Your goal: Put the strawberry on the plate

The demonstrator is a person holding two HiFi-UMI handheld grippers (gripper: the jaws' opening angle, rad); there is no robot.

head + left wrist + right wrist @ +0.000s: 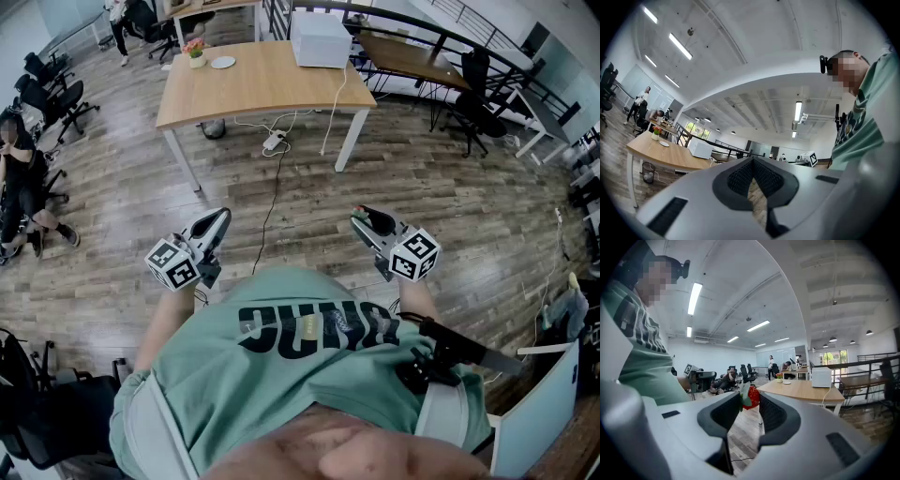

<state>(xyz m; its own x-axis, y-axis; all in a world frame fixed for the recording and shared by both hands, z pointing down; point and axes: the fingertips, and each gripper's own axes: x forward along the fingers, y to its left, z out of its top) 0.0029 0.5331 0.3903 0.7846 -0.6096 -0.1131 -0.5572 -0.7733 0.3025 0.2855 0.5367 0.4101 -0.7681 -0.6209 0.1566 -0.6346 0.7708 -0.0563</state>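
Observation:
A red strawberry [752,398] with green leaves is pinched at the jaw tips of my right gripper [750,402], which is shut on it. In the head view that gripper [360,217] is held at waist height over the wooden floor, pointing toward the table. My left gripper [222,216] is level with it on the left. Its pads [740,176] meet at the tip with nothing between them. The small white plate [223,62] lies on the far left part of the light wooden table [272,89], well ahead of both grippers. It also shows as a small plate [787,382] in the right gripper view.
A white box [321,39] and a flower pot [196,52] stand on the table. A power strip and cables [274,142] lie on the floor under it. Office chairs [56,98] and a seated person [19,178] are at the left, and a dark desk [412,56] is at the back right.

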